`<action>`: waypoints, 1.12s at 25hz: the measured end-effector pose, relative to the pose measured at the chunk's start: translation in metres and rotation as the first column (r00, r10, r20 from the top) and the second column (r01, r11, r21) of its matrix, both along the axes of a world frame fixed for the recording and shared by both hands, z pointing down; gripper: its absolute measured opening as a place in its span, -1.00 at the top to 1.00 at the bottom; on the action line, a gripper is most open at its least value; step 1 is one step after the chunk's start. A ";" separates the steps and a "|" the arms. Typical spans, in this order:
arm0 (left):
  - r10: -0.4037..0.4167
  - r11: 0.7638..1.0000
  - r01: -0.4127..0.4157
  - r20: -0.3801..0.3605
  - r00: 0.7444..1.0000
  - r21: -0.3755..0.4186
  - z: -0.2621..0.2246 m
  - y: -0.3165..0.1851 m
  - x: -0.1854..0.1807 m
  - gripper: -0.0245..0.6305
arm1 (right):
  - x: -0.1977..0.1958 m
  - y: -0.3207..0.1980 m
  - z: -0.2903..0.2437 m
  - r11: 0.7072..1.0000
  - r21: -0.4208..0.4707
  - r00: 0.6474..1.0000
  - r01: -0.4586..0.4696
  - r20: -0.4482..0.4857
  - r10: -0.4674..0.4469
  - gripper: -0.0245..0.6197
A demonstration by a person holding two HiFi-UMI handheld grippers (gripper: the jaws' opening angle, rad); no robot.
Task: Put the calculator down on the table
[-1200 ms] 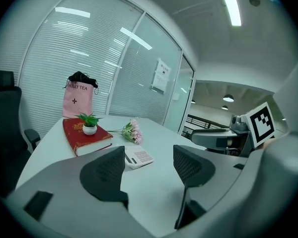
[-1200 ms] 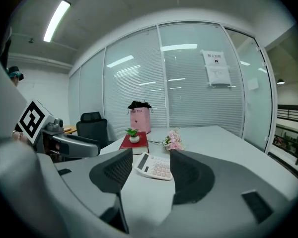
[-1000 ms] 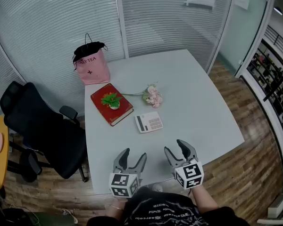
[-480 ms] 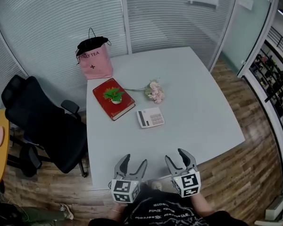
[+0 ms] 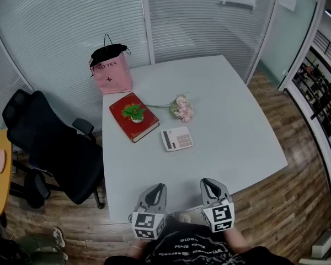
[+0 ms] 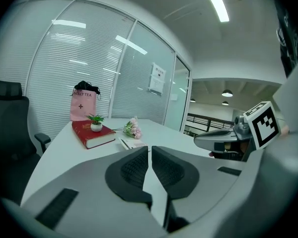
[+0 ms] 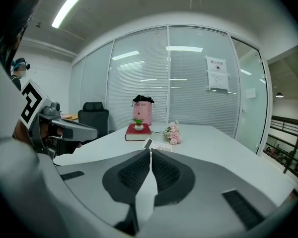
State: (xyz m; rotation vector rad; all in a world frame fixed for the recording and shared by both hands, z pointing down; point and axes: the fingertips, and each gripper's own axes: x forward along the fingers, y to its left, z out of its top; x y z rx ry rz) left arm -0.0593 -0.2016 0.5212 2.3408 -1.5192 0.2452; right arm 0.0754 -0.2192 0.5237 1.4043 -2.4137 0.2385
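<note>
The white calculator lies flat on the white table, apart from both grippers; it shows small in the left gripper view and the right gripper view. My left gripper hovers over the table's near edge, its jaws closing to a thin slit with nothing between them. My right gripper sits beside it, jaws likewise closing on nothing. Neither touches the calculator.
A red book with a small potted plant lies left of the calculator. Pink flowers lie behind it, and a pink bag stands at the far left corner. A black office chair stands left of the table.
Both grippers' jaws went from wide open to nearly together. Both hands drew back a little toward the table's near edge.
</note>
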 end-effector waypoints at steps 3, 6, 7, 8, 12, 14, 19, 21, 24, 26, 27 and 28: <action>0.001 1.000 -0.001 -0.013 1.000 0.001 -0.002 0.000 -0.001 0.85 | -0.004 0.000 -0.001 1.000 -0.005 1.000 0.020 0.001 -0.020 0.90; 0.007 1.000 -0.007 -0.018 1.000 -0.008 0.000 0.001 0.001 0.86 | -0.008 0.000 0.000 0.999 -0.007 0.999 0.035 0.003 -0.035 0.90; 0.008 1.000 -0.008 -0.017 1.000 -0.008 0.001 0.001 0.001 0.86 | -0.008 0.001 0.001 0.999 -0.008 0.999 0.038 0.004 -0.038 0.90; 0.008 1.000 -0.008 -0.017 1.000 -0.008 0.001 0.002 0.001 0.86 | -0.009 0.001 0.001 0.999 -0.010 0.999 0.040 0.005 -0.040 0.90; 0.010 1.000 -0.010 -0.022 1.000 -0.005 0.001 0.002 0.002 0.86 | -0.009 0.000 0.003 0.999 -0.011 0.999 0.041 0.007 -0.041 0.90; 0.010 1.000 -0.010 -0.022 1.000 -0.005 0.001 0.002 0.002 0.86 | -0.008 0.000 0.002 1.000 -0.009 1.000 0.028 0.011 -0.028 0.90; 0.008 1.000 -0.008 -0.021 1.000 -0.003 0.000 -0.003 0.000 0.86 | -0.006 -0.004 0.000 1.000 0.003 1.000 0.013 -0.008 -0.013 0.90; 0.007 1.000 -0.007 -0.020 1.000 -0.001 0.000 -0.004 0.000 0.86 | -0.007 -0.004 0.002 1.000 -0.001 1.000 0.016 -0.014 -0.016 0.90; 0.006 1.000 -0.006 -0.016 1.000 0.000 -0.001 -0.004 0.002 0.86 | -0.007 -0.003 0.003 1.000 -0.005 1.000 0.021 -0.012 -0.021 0.90; 0.005 1.000 -0.005 -0.021 1.000 0.004 -0.003 -0.005 0.003 0.86 | -0.007 -0.003 0.003 1.000 -0.006 1.000 0.024 -0.005 -0.024 0.90; 0.005 1.000 -0.005 -0.023 1.000 0.007 -0.004 -0.006 0.003 0.86 | -0.006 -0.003 0.003 1.000 -0.007 1.000 0.022 -0.004 -0.022 0.90; 0.006 1.000 -0.006 -0.024 1.000 0.009 -0.005 -0.006 0.003 0.86 | -0.006 -0.004 0.003 1.000 -0.007 1.000 0.019 -0.006 -0.019 0.90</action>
